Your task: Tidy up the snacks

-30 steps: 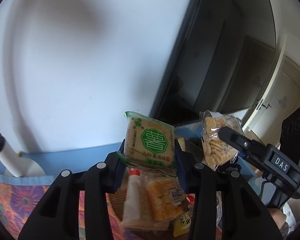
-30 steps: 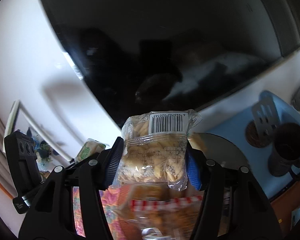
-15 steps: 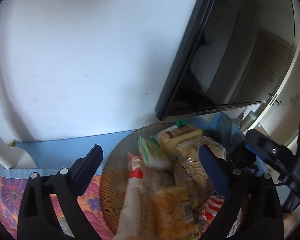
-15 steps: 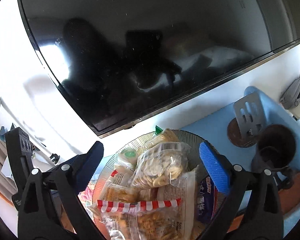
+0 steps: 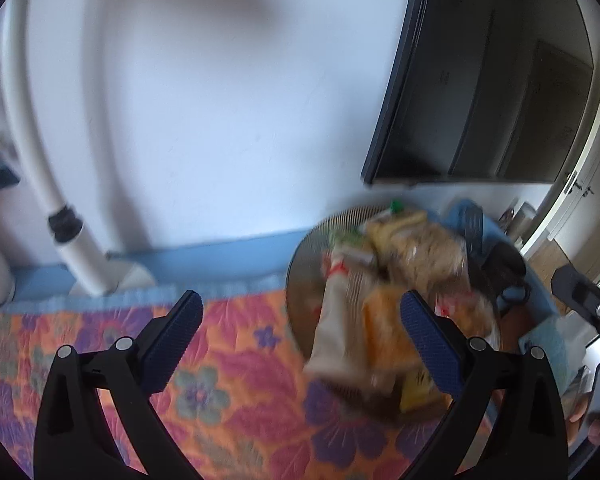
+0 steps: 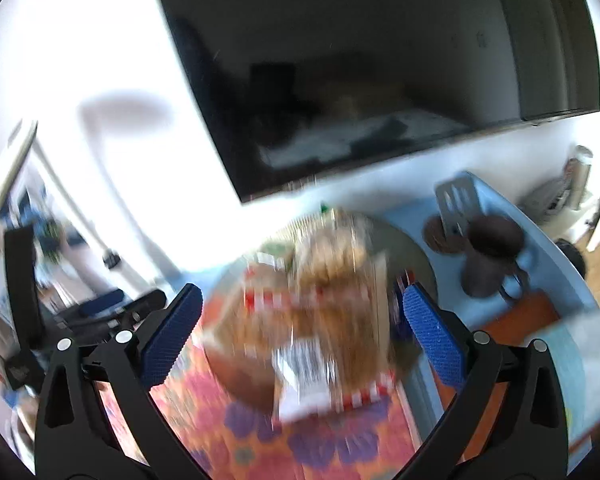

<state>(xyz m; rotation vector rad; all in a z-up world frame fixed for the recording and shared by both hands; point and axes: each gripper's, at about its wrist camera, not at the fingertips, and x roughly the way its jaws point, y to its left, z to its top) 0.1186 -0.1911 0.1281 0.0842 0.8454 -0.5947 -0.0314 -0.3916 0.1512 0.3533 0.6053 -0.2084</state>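
Both packets dropped onto snack pile, jaws opening empty, motion blur hides labels, plate mostly covered.

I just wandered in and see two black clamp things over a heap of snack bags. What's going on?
A person is sorting snacks with a handheld gripper in each hand. Right now the left gripper is open and empty, and the right gripper is opening with nothing pinched. The snack packets lie heaped on a round plate on a flowered cloth, below a wall television.

White wall, dark TV, floral tablecloth.
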